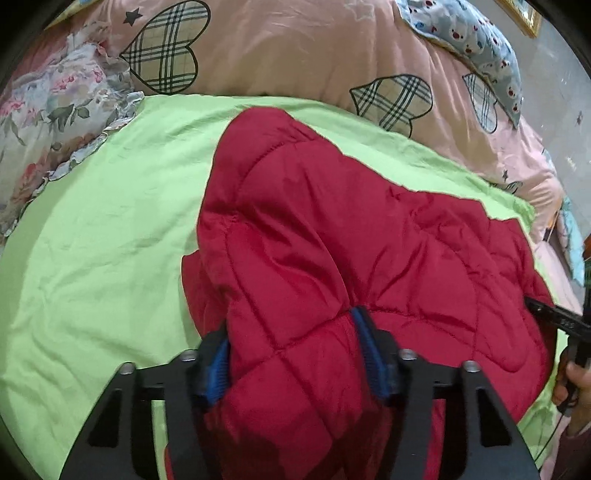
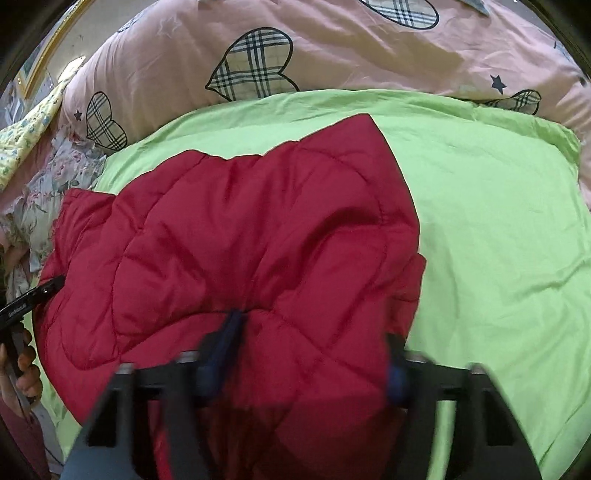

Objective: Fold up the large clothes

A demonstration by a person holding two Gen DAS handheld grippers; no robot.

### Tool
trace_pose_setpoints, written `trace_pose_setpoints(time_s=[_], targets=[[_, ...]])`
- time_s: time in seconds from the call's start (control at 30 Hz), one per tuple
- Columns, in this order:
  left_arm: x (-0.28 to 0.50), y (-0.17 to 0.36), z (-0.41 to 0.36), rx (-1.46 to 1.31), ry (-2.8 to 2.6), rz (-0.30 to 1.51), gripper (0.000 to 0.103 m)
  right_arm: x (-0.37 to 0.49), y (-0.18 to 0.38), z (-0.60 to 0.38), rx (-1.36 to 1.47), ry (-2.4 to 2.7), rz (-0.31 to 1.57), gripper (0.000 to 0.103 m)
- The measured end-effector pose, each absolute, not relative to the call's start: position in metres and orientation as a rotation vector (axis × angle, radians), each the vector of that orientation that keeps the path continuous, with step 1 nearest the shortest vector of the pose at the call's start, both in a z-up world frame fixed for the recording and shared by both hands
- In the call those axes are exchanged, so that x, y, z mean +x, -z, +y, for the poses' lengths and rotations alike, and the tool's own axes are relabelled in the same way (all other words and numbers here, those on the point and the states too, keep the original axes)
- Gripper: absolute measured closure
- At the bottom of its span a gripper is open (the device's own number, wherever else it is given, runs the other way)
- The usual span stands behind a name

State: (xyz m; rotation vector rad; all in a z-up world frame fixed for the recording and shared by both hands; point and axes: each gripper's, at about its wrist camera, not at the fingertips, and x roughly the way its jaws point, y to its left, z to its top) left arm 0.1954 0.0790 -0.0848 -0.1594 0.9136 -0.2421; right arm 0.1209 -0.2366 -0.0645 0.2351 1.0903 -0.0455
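Red quilted puffer jacket (image 1: 332, 236) bunched between blue pads of left gripper (image 1: 295, 363), clenched on near edge; same at right gripper (image 2: 310, 363), clamped on thick fold, view blurred. Rest of garment draped over light green bedsheet (image 1: 96, 229), pink heart-print duvet (image 1: 295, 51) behind. Likely light, puffy, soft, slippery shell; best pinched deep at hem or seams, not on smooth panels.

Count by kind: one red quilted jacket (image 1: 332, 236); one green sheet (image 1: 92, 240) beneath it; one pink duvet (image 1: 295, 48) printed with plaid hearts, four hearts visible in the left wrist view; one floral ruffled pillow (image 1: 48, 122); one blue patterned pillow (image 1: 476, 48); two grippers, left (image 1: 295, 354) and right (image 2: 306, 354); one gilt picture frame (image 1: 524, 14).
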Motion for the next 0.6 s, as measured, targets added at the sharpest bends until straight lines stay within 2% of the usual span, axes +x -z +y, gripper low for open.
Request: trace_pose_setpoints(time_s=[0.07, 0.17, 0.33, 0.6], targets=[[0.198, 0.079, 0.084, -0.19, 0.27, 0.895, 0.063, 0.121, 0.06, -0.239, 0.267, 0.034, 1.075, 0.076], [0.204, 0.067, 0.087, -0.236, 0.318, 0.863, 0.072, 0.123, 0.048, -0.246, 0.332, 0.018, 1.023, 0.082], [0.211, 0.067, 0.087, -0.263, 0.326, 0.843, 0.073, 0.128, 0.035, -0.253, 0.397, 0.022, 0.959, 0.084], [0.245, 0.108, 0.092, -0.297, 0.286, 0.937, 0.066, 0.142, 0.073, -0.255, 0.482, 0.025, 1.034, 0.084]])
